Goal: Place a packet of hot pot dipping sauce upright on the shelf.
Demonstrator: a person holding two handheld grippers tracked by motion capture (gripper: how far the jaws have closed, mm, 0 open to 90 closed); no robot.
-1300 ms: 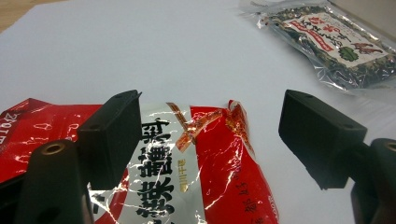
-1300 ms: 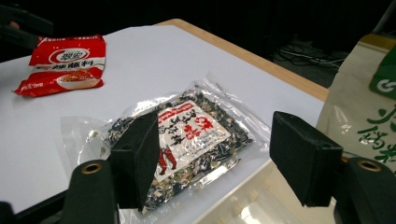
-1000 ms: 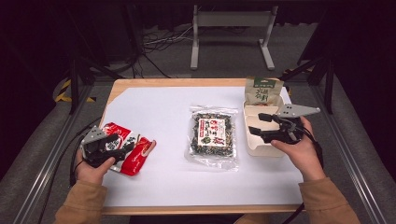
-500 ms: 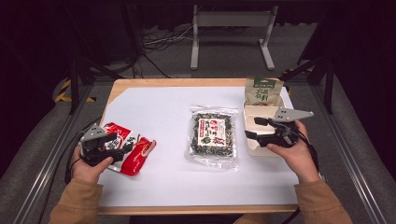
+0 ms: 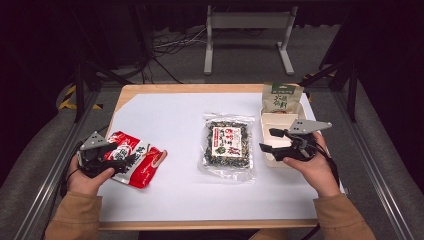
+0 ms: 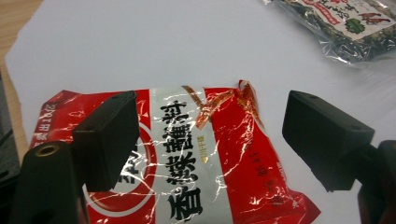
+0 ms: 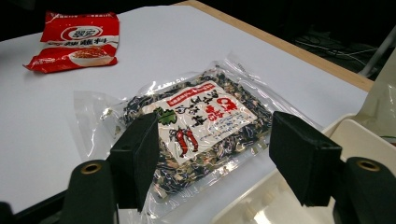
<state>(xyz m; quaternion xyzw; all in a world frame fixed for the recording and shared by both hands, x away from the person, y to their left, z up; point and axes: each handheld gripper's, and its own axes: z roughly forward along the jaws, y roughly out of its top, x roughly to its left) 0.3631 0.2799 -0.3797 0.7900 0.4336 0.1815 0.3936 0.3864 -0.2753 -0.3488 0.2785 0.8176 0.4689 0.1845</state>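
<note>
Two flat packets lie on the white sheet covering the wooden table (image 5: 165, 90). Red packet (image 5: 134, 159): glossy crinkled foil, rectangular, white band with black characters, at the sheet's left edge. Left gripper (image 5: 131, 160) hovers over it; in the left gripper view its blocky matte black jaws stand wide apart, packet (image 6: 196, 158) lying between and beneath them, pads not pressing. Clear packet (image 5: 226, 145): transparent shiny film, wrinkled borders, dark leafy flakes inside, red-and-white label, at the sheet's centre. Right gripper (image 5: 267, 140) sits just right of it, jaws apart and empty, aimed at the packet (image 7: 196, 126). Beneath that gripper: cream tray (image 5: 275, 120), smooth, rectangular. Behind the tray stands a green-topped kraft pouch (image 5: 281, 97).
</note>
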